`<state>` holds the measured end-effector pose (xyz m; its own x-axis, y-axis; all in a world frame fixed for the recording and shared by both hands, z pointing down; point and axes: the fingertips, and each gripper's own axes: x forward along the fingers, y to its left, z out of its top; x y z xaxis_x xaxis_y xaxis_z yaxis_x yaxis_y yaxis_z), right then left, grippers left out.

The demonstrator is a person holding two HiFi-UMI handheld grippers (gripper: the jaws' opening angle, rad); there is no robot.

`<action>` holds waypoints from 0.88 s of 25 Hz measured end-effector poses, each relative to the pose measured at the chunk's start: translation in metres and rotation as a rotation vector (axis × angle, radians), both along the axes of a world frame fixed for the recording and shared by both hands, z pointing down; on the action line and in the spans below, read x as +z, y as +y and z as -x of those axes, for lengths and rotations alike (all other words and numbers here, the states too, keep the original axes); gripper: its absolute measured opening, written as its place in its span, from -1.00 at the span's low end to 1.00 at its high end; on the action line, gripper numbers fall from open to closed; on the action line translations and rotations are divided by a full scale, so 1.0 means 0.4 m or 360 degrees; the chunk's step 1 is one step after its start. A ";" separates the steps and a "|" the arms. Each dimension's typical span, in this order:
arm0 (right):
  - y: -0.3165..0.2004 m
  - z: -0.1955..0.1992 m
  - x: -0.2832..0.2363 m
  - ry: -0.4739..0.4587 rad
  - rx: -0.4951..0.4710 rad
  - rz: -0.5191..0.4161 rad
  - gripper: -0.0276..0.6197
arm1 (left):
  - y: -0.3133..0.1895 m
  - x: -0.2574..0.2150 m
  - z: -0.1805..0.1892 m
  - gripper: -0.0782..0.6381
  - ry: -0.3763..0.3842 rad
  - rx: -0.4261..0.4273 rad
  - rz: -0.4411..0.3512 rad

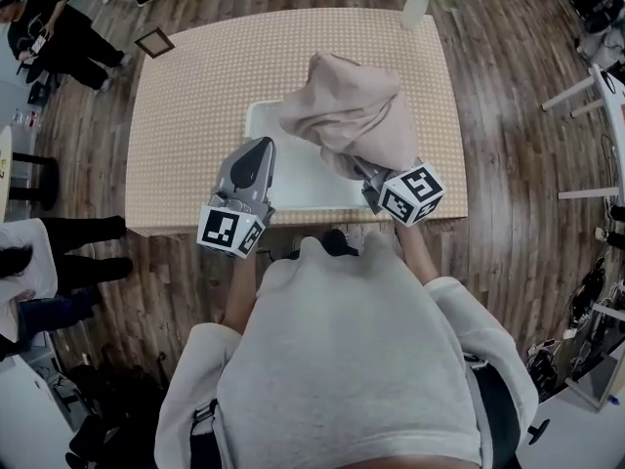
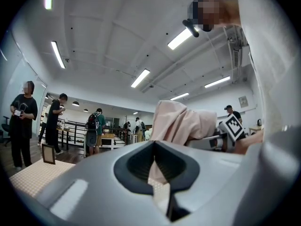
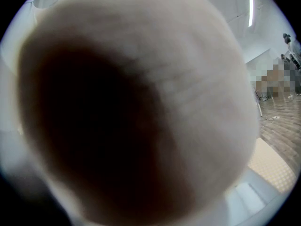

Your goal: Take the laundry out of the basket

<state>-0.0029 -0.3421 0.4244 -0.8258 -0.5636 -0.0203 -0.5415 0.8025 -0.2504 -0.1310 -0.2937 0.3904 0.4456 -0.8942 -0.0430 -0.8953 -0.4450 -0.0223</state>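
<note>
A beige cloth [image 1: 347,110] hangs bunched above the white basket [image 1: 258,117] in the middle of the table. My right gripper [image 1: 365,170] is under the cloth's near edge, shut on it; its jaws are hidden by the fabric. In the right gripper view the beige cloth [image 3: 141,102] fills almost the whole picture. My left gripper [image 1: 260,147] hovers over the basket's near left corner, jaws together with nothing between them. From the left gripper [image 2: 154,149] view the lifted cloth [image 2: 181,121] shows ahead, with the right gripper's marker cube [image 2: 233,126] beside it.
The table [image 1: 195,86] has a tan dotted cover. A white vase of flowers [image 1: 417,3] stands at its far right edge. A framed picture [image 1: 154,42] lies on the wooden floor to the left. People stand at the left.
</note>
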 end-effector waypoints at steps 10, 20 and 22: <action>0.181 -0.017 -0.050 0.0005 0.0049 -0.0074 -0.21 | 0.164 -0.033 -0.006 -0.76 0.0019 0.0036 -0.0085; 0.569 0.015 -0.053 0.0027 0.0145 -0.0116 -0.21 | 0.561 0.001 0.059 -0.76 0.0051 0.0071 -0.0071; 0.645 0.004 -0.054 0.0037 0.0159 -0.0115 -0.21 | 0.628 -0.001 0.044 -0.76 0.0057 0.0096 -0.0073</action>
<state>-0.0046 -0.0840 0.4028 -0.7662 -0.6410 -0.0454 -0.6249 0.7597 -0.1800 -0.1486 -0.0425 0.3900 0.4960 -0.8626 -0.1000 -0.8675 -0.4974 -0.0121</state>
